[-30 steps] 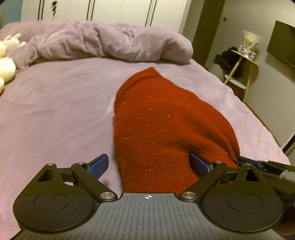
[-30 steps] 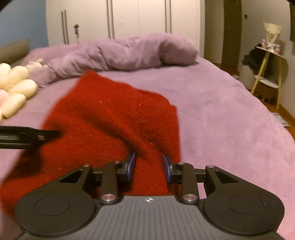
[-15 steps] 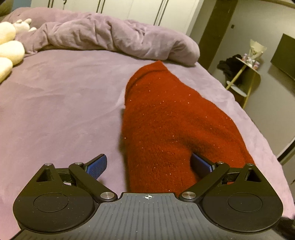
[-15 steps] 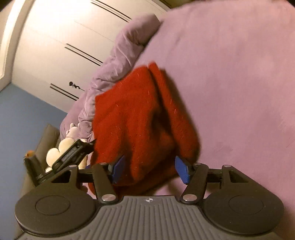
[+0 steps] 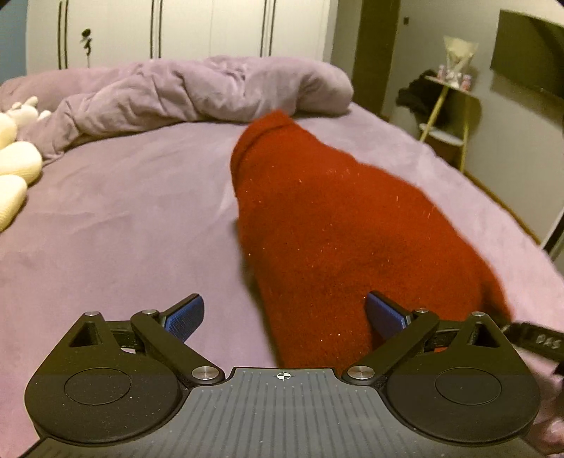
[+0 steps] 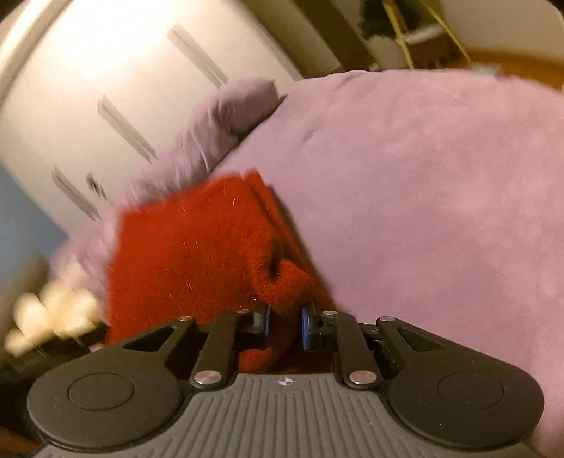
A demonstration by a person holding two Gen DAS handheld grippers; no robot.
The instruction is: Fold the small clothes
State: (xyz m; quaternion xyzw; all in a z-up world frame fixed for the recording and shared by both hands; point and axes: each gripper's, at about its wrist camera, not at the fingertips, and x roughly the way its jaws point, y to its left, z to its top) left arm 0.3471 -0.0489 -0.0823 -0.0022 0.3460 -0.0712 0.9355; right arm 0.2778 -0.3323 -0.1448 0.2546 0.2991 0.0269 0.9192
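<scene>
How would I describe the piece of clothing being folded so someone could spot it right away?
Find the purple bed. On its sheet, nearer than the crumpled duvet, lies the red knitted garment. It is the only red thing there; the cream plush toys sit off to one side.

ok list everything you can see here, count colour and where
sweater: one, red, lying on the bed, a bunched fold between the right gripper's pads
bed: one, purple cover, under the sweater
duvet: one, purple, heaped at the far end
plush toys: several, cream, bed's left edge
wardrobe: one, white, behind the bed
side table: one, yellow legs, right of the bed
left gripper: one, black with blue pads, open, astride the sweater's near end
right gripper: one, black with blue pads, closing on the sweater
</scene>
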